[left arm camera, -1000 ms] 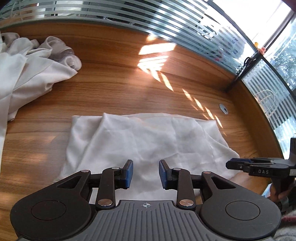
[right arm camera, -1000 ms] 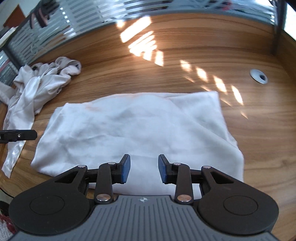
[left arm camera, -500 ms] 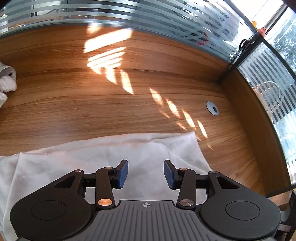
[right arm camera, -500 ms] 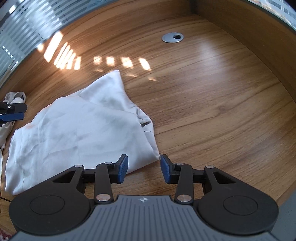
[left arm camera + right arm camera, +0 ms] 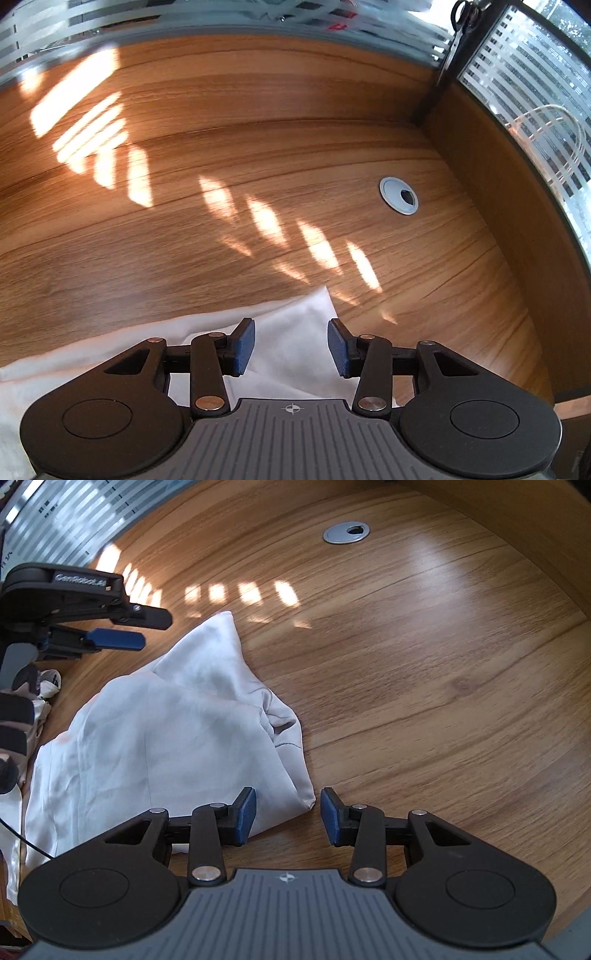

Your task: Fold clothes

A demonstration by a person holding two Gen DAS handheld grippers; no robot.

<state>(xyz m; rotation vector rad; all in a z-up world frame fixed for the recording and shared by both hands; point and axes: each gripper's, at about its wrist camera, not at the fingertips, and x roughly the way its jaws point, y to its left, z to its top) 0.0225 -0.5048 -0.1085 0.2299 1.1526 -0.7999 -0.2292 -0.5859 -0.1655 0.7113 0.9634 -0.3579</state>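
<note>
White cloth, left wrist view: the white garment (image 5: 288, 332) lies flat on the wooden desk (image 5: 258, 229), and its far corner points toward the right back corner of the desk.
My left gripper (image 5: 291, 345): its jaws are spread and hold nothing, just above that far corner of the cloth.
Desk hole: the grey cable grommet (image 5: 399, 195) sits well apart from the cloth, nearer the right edge.
Right wrist view, garment: the white garment (image 5: 166, 738) lies in more than one layer, with a bunched, wrinkled right end.
My right gripper (image 5: 288, 814): its jaws are spread and hold nothing, and the near right corner of the cloth lies between the fingertips.
My left gripper, seen from here (image 5: 114, 638): it hovers over the far end.
Progress: I judge the garment partly folded; the right end is not yet neat, so some smoothing or folding seems left.
Other cloth: a crumpled pale piece (image 5: 14, 812) shows at the left edge of the desk.
Containers: I see no basket or box in either view.
</note>
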